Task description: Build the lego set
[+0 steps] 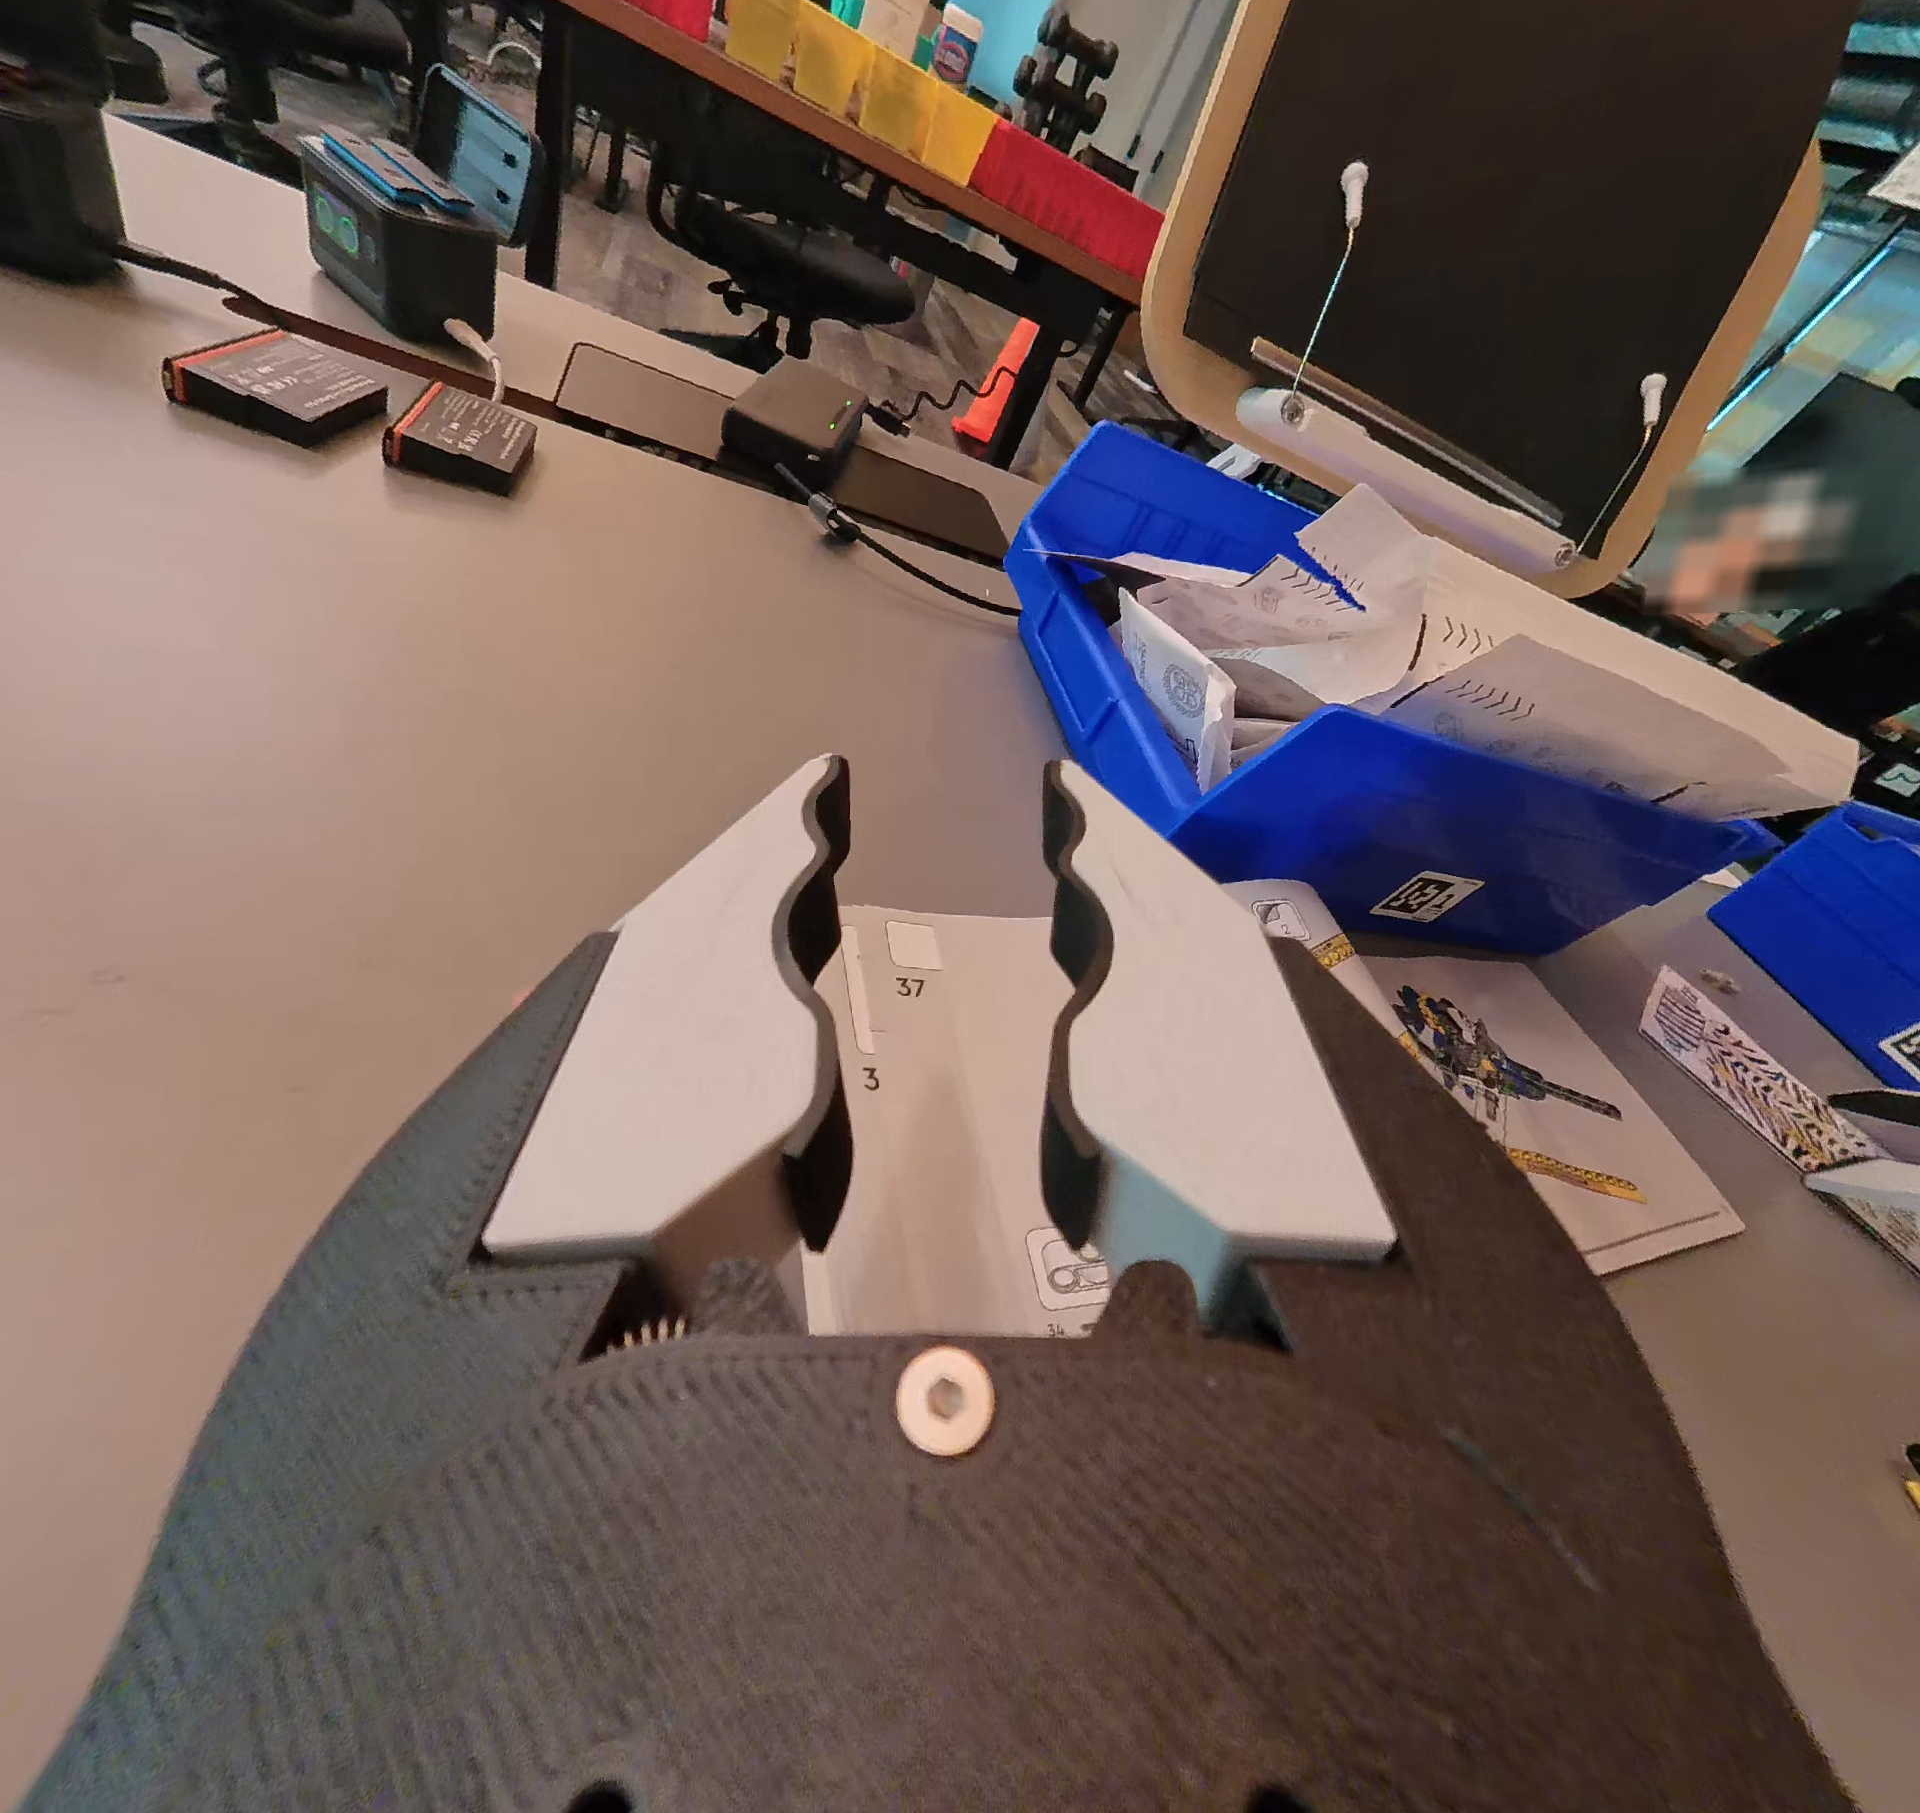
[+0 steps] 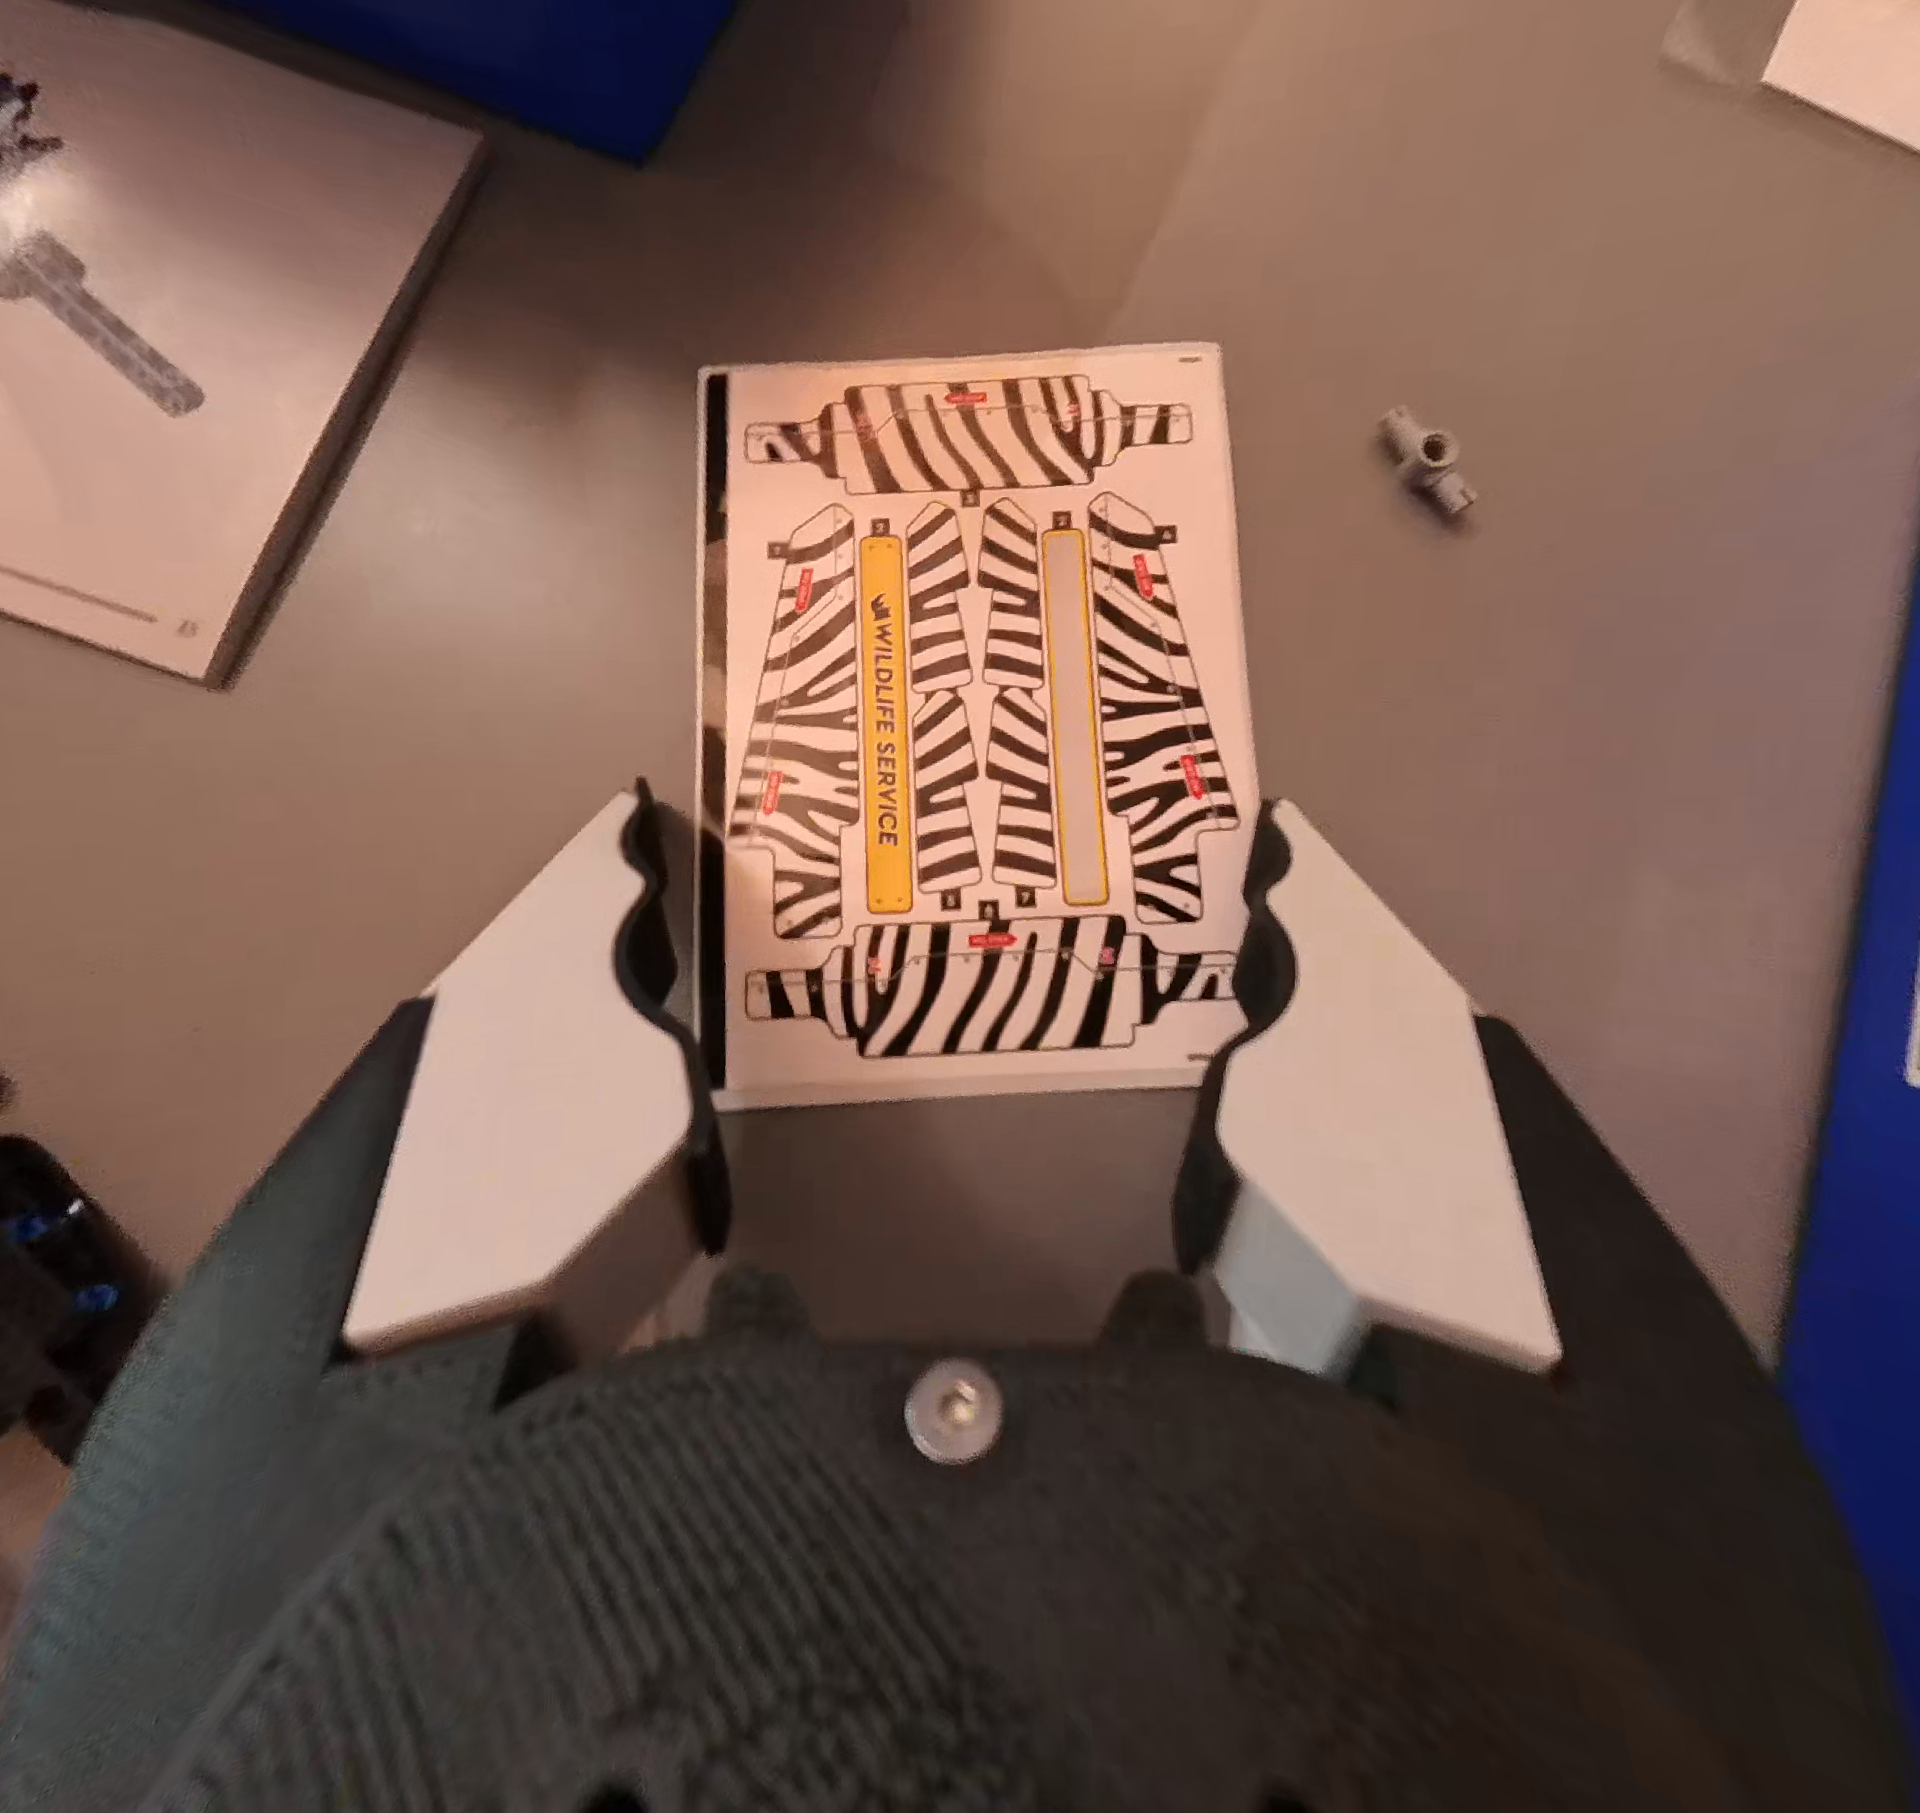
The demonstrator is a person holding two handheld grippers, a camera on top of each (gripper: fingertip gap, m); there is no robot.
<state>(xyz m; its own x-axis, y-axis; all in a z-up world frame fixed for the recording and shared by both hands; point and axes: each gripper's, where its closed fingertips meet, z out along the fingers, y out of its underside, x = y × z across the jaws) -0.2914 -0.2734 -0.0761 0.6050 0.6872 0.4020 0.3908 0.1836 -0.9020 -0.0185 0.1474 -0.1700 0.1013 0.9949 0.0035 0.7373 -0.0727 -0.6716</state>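
My left gripper (image 1: 945, 797) is open and empty, held above an open instruction booklet (image 1: 956, 1119) on the grey table. The booklet's right page (image 1: 1538, 1129) shows a picture of the model. My right gripper (image 2: 951, 828) is open wide and empty, looking straight down on a zebra-striped sticker sheet (image 2: 977, 724) that lies flat between its fingers. A small grey lego connector piece (image 2: 1432, 464) lies on the table to the right of the sheet. The sticker sheet also shows in the left wrist view (image 1: 1745, 1077), right of the booklet.
A blue bin (image 1: 1382, 807) full of torn paper bags stands beyond the booklet, a second blue bin (image 1: 1839, 942) to its right. Two black batteries (image 1: 275, 387), a charger (image 1: 400, 241) and cables lie at the far left. A black stand (image 1: 1507, 184) rises behind the bin. The booklet corner (image 2: 208, 361) shows in the right view. One gripper's finger ends stand about 50 centimetres off the other's. My left tips are about 55 centimetres from the small grey lego connector piece (image 2: 1432, 464), my right tips only 7 centimetres.
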